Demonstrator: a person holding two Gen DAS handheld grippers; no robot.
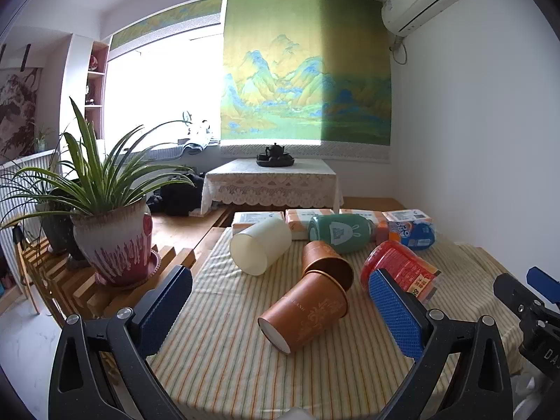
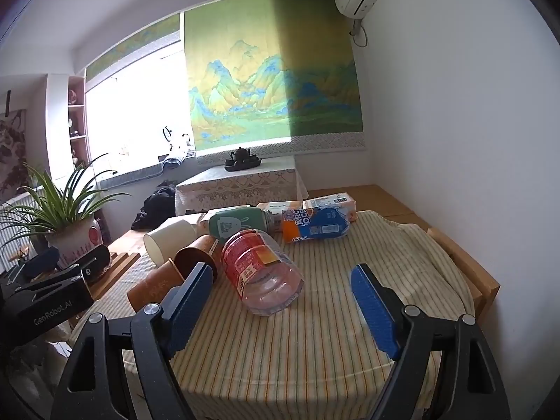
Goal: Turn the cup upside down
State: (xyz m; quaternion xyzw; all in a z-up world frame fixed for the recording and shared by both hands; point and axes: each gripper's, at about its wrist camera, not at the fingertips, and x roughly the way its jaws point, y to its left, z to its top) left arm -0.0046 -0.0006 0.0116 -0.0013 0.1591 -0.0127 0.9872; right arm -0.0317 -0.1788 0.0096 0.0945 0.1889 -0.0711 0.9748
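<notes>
Nearest my left camera, the left gripper (image 1: 280,301) hangs over the striped tablecloth (image 1: 224,360) with its jaws wide apart, holding nothing. Between its blue pads (image 1: 395,315) I see a brown paper cup (image 1: 308,315) lying on its side, base toward me. A second brown cup (image 1: 327,262) lies just behind it, its open mouth touching the first cup's rim. In my right view, the right gripper (image 2: 281,301) also hangs with jaws spread, empty; the same near brown cup (image 2: 154,285) shows just left of its left finger.

Middle of the table: a clear plastic jar (image 2: 262,269) with a red label, on its side, just right of the brown cups. A cream cup (image 1: 260,250) lies on its side to the left.

Farther back: a green bottle (image 1: 341,232) on its side, a blue and orange packet (image 2: 316,225), and tissue packs (image 1: 257,218) along the far edge.

Off the table, left: a potted plant (image 1: 112,241) on a wooden rack. Beyond: a low table with lace cloth (image 1: 271,182) bearing a dark teapot (image 1: 274,154).
</notes>
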